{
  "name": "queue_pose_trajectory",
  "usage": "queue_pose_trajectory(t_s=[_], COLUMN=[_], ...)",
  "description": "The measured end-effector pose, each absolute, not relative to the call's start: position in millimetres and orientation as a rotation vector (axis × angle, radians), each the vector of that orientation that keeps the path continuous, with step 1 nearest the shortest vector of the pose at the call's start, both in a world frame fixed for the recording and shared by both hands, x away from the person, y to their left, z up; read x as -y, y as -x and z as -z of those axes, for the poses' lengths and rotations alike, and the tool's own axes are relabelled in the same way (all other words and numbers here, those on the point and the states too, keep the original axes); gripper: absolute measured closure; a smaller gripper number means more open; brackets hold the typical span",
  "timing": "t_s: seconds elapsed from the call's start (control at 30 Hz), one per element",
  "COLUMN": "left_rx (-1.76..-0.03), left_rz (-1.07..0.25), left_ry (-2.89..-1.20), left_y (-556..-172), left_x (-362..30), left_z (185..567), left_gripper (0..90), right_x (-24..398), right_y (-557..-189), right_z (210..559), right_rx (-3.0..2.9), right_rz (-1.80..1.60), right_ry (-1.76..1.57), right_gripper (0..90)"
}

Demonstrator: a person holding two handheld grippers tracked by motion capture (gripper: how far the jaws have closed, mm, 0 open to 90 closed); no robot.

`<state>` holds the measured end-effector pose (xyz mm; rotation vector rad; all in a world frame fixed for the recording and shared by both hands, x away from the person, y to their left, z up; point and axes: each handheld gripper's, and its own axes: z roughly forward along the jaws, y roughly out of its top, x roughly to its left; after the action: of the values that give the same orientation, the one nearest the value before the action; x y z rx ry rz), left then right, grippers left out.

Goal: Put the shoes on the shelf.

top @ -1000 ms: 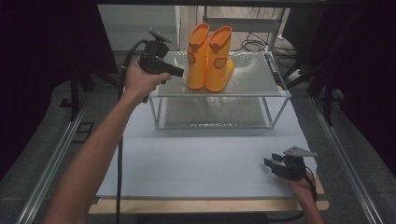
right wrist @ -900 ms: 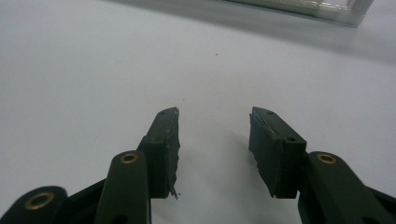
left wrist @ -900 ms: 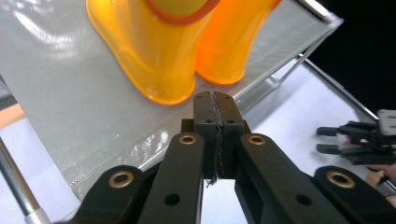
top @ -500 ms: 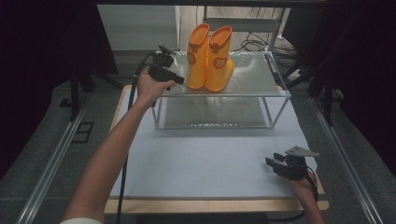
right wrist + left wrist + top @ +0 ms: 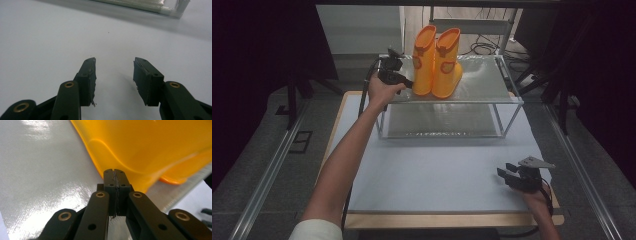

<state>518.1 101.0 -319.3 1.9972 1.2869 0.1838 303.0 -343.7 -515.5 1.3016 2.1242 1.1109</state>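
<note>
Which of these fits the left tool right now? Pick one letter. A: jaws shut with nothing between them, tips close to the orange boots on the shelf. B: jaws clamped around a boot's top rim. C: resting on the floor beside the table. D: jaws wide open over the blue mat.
A: the left tool has its jaws pressed together on nothing, right beside the orange boots on the shelf.

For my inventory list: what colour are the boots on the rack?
Orange boots, clearest in the high view.

The orange boots look like smooth, shiny plastic. The shelf top is shiny and woven. The table is matt.
</note>
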Motion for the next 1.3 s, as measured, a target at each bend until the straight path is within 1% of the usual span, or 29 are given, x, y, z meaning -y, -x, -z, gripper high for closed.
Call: queue_pose_trajectory(t_s=[0.6,0.73,0.83,1.3], left_rx=[-1.302,-1.303,-1.295,-1.23], left_rz=[-0.182,-0.213,-0.194,-0.16], left_ry=[-1.979,-1.991,-1.99,-2.008], left_y=[-519,-517,-516,-509], left_x=[-92,-89,-87,-54], left_z=[321,320,320,318], left_gripper=[90.0,90.0,90.0,90.0], right_x=[339,337,336,334], right_y=[-302,-302,-302,-301], right_z=[513,513,512,511], right_rx=[-2.139,-2.144,-2.149,-2.151], right_rz=[-1.113,-1.114,-1.114,-1.12], right_ry=[-1.281,-1.275,-1.267,-1.261], right_gripper=[53.3,53.2,53.2,53.3])
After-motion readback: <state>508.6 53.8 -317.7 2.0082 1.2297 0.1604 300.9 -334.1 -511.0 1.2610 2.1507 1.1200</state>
